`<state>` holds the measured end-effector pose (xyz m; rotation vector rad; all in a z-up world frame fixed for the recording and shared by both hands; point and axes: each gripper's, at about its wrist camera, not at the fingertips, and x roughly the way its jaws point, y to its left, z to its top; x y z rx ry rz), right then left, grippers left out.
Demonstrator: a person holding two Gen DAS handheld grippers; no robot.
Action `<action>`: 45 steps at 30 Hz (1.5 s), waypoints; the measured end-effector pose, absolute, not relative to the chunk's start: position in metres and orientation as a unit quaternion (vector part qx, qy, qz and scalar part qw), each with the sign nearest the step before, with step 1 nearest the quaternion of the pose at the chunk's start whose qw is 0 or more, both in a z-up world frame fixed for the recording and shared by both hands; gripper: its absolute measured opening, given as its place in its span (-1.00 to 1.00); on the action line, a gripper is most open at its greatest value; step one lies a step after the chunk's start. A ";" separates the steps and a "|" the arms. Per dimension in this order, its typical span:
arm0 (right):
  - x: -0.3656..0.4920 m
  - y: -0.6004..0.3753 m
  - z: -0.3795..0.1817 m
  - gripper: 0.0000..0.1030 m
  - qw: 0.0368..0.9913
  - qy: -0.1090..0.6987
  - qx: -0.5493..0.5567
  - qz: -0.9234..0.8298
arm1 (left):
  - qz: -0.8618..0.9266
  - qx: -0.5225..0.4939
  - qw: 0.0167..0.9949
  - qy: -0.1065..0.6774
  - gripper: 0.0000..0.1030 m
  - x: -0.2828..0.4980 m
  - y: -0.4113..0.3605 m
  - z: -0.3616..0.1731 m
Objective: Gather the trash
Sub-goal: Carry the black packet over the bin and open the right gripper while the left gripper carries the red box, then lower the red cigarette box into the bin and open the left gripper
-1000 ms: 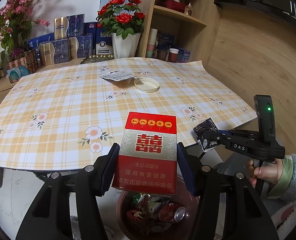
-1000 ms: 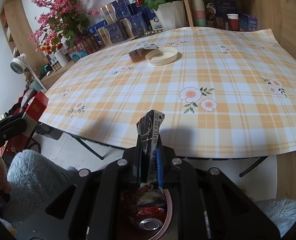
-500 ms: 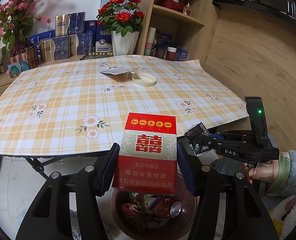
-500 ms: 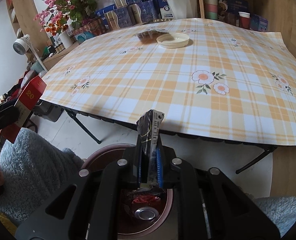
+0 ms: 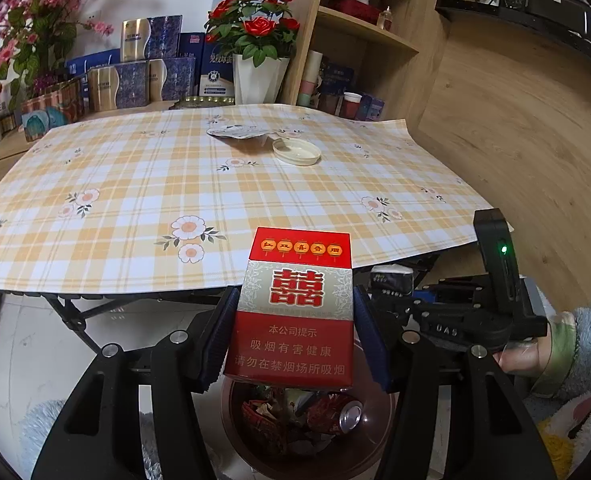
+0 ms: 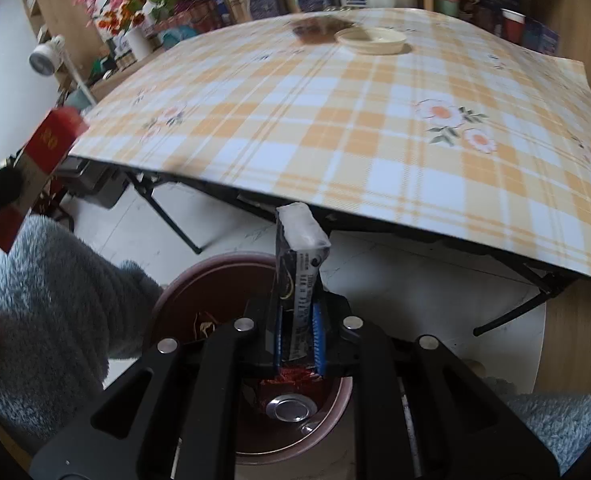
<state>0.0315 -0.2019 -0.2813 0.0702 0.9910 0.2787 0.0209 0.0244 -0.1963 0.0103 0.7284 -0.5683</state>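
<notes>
My left gripper (image 5: 291, 340) is shut on a red cigarette box (image 5: 295, 308) and holds it upright above a dark red trash bin (image 5: 255, 452) with cans and wrappers inside. My right gripper (image 6: 299, 336) is shut on a dark crumpled wrapper (image 6: 297, 264) above the same bin (image 6: 215, 276). The right gripper also shows in the left wrist view (image 5: 391, 284), right of the box. On the plaid table (image 5: 175, 184), a silver foil wrapper (image 5: 235, 133) and a cream lid (image 5: 296, 151) lie at the far side.
The table edge (image 6: 375, 216) hangs just beyond the bin, with black folding legs (image 6: 167, 216) beneath. A vase of red roses (image 5: 257, 76), gift boxes (image 5: 135, 76) and wooden shelves (image 5: 359, 32) stand behind the table. My grey fuzzy sleeve (image 6: 55, 308) is left of the bin.
Both grippers have drawn back from the table and dropped lower over the bin, still holding their items. The table edge now sits further ahead, and more of the bin shows.
</notes>
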 end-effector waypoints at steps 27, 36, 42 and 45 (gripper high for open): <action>0.024 -0.209 -0.245 0.84 0.914 0.396 0.023 0.085 | -0.280 0.025 0.882 0.379 0.08 0.023 0.013 -0.211; 0.028 -0.249 -0.231 0.88 0.931 0.358 0.068 0.012 | -0.285 0.050 0.853 0.434 0.08 0.035 -0.006 -0.237; 0.022 -0.254 -0.233 0.88 0.931 0.357 0.079 0.004 | -0.292 0.076 0.838 0.455 0.06 0.033 -0.018 -0.249; 0.022 -0.254 -0.234 0.88 0.931 0.357 0.081 0.005 | -0.293 0.077 0.833 0.463 0.06 0.033 -0.020 -0.252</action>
